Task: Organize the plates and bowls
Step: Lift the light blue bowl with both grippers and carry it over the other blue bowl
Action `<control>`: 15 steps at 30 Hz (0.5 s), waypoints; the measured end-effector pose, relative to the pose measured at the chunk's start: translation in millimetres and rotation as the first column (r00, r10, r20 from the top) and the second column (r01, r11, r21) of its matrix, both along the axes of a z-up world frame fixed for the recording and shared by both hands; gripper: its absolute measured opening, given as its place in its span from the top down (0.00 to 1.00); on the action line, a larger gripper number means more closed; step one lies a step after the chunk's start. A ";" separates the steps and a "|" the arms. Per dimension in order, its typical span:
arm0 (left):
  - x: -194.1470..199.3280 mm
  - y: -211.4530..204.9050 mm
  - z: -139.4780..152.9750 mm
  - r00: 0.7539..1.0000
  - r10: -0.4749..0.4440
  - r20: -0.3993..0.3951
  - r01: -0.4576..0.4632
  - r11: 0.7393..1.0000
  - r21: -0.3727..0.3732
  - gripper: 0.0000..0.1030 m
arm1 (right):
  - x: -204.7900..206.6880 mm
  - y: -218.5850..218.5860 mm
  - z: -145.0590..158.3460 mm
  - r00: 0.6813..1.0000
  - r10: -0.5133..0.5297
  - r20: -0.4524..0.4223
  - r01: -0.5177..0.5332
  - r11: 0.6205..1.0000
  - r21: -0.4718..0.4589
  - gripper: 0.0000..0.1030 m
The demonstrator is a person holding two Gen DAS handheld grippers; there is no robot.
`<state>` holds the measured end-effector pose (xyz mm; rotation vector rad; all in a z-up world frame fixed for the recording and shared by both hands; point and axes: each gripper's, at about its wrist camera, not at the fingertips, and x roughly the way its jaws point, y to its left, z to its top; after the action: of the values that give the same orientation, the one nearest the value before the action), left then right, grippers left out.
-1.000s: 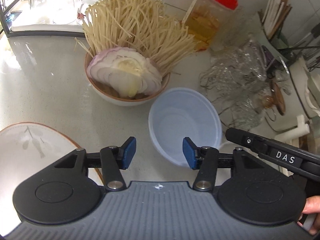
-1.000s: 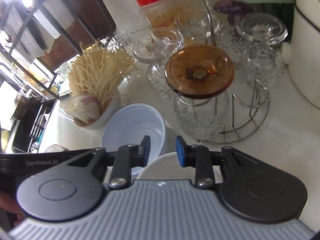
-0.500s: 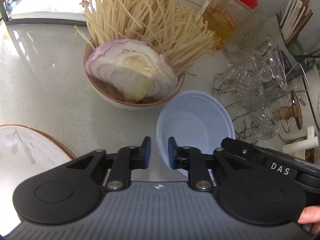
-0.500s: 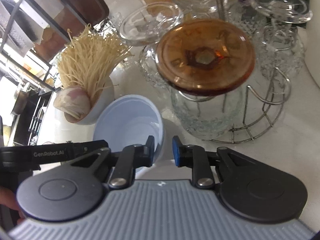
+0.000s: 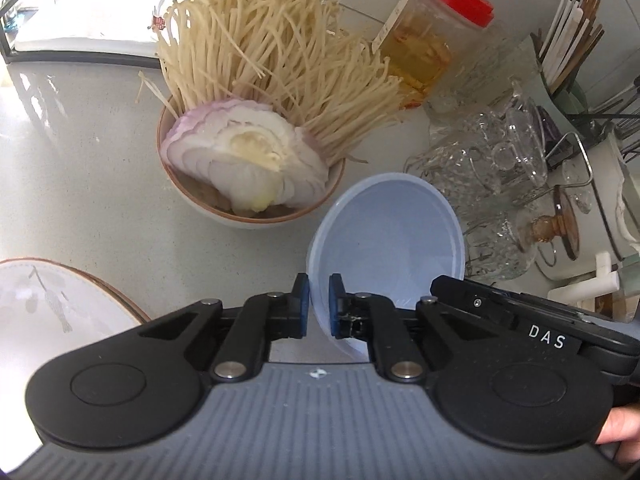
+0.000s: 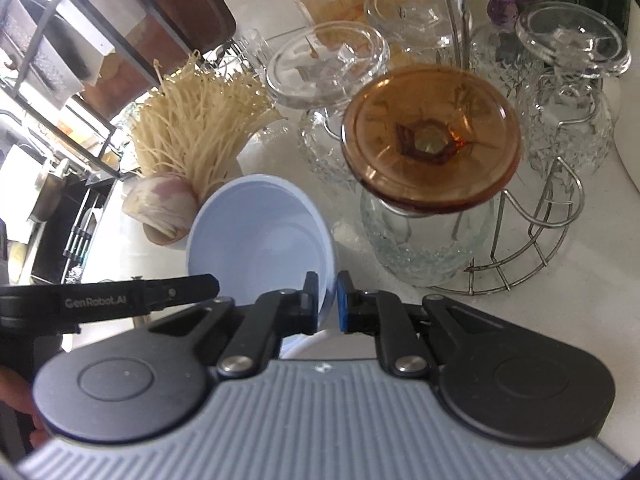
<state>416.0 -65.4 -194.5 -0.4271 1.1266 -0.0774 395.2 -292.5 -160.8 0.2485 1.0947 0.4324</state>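
A pale blue plastic bowl (image 5: pixel 392 236) is tilted and lifted off the counter; it also shows in the right wrist view (image 6: pixel 256 240). My left gripper (image 5: pixel 319 304) is shut on its left rim. My right gripper (image 6: pixel 328 304) is shut on its right rim. A white plate with a brown rim and bird print (image 5: pixel 52 300) lies at the lower left. A white plate edge (image 6: pixel 316 344) shows under my right gripper. A brown-rimmed bowl (image 5: pixel 240 216) behind holds a cut onion and enoki mushrooms.
A wire rack with upturned glass cups (image 6: pixel 532 216) and an amber glass (image 6: pixel 432 140) stands right of the blue bowl. A red-lidded jar (image 5: pixel 432 36) and a chopstick holder (image 5: pixel 568 60) stand at the back. A tray with glasses (image 5: pixel 80 32) is far left.
Both grippers have closed on opposite rims of the blue bowl. The bowl has tipped up off the counter and come closer to the cameras.
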 end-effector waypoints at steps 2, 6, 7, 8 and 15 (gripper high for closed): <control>-2.5 -0.4 4.8 1.000 0.000 0.008 0.000 1.000 -0.003 0.89 | -1.8 -1.7 4.6 1.000 -0.007 0.006 0.007 1.000 0.008 0.88; -7.5 -4.2 17.3 0.999 -0.016 0.047 0.015 1.000 0.008 0.89 | -6.2 -3.8 15.5 0.999 -0.029 0.036 0.028 1.000 0.014 0.88; -9.0 -4.4 20.8 0.998 -0.018 0.057 0.017 1.000 0.011 0.89 | -7.0 -3.7 17.4 0.999 -0.031 0.041 0.031 0.999 0.015 0.88; -10.4 -4.7 23.7 0.998 -0.018 0.066 0.017 1.000 0.012 0.89 | -7.1 -2.9 19.9 0.998 -0.033 0.046 0.032 0.999 0.015 0.88; -21.9 -0.9 43.3 0.992 -0.004 0.125 0.006 1.000 -0.020 0.89 | -16.8 -4.4 42.8 0.995 -0.029 0.098 0.028 1.000 0.011 0.88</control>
<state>394.1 -66.3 -151.2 -0.4317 1.0043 -0.1183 378.4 -297.0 -118.0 0.2484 0.9915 0.4197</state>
